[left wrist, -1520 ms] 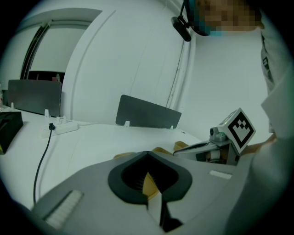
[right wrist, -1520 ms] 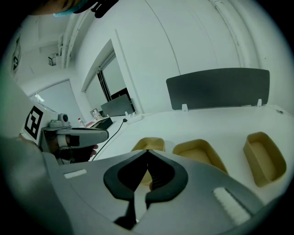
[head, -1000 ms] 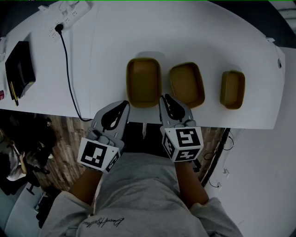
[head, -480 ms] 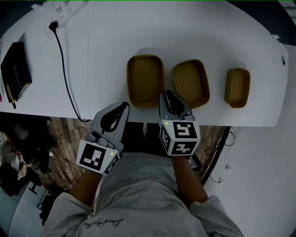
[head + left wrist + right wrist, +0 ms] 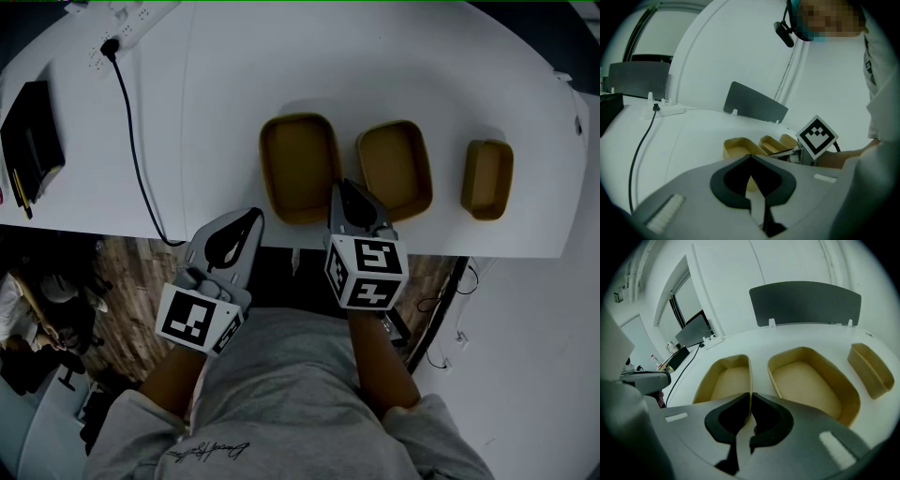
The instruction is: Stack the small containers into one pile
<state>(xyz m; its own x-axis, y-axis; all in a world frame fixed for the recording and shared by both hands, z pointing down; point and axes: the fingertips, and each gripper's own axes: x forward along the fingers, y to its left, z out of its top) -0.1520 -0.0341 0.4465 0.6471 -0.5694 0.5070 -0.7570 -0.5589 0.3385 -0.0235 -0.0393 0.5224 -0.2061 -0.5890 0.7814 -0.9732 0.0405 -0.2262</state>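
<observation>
Head view: three tan containers in a row on white surface (image 5: 234,94), all empty, none stacked yet. Large container (image 5: 300,167) at left, middle container (image 5: 395,169) just beside it but apart, small container (image 5: 487,178) further right, near the surface's edge. Right hand-held gripper (image 5: 339,186) angled down at the large container's right wall, between large and middle containers. Left hand-held gripper (image 5: 255,214) at the near edge of the surface, just off the large container's near-left corner, not touching it. Black cable (image 5: 131,141) running from power strip (image 5: 131,14) off the near edge, well left of the containers. Left gripper view: left hand-held gripper (image 5: 750,157) with tips together, holding nothing; beyond it large container (image 5: 738,146), middle container (image 5: 773,143) and small container (image 5: 790,139) lined up, insides bare; marker cube (image 5: 816,136) of the other gripper at right. Right gripper view: right hand-held gripper (image 5: 751,394) just been closing, now pinching the thin right wall of large container (image 5: 724,380), wall standing straight between the pads. Middle container (image 5: 811,380) to the right, empty, clear of the jaws; small container (image 5: 869,369) at far right, empty. Grey panel (image 5: 805,301) upright at the back of the surface.
</observation>
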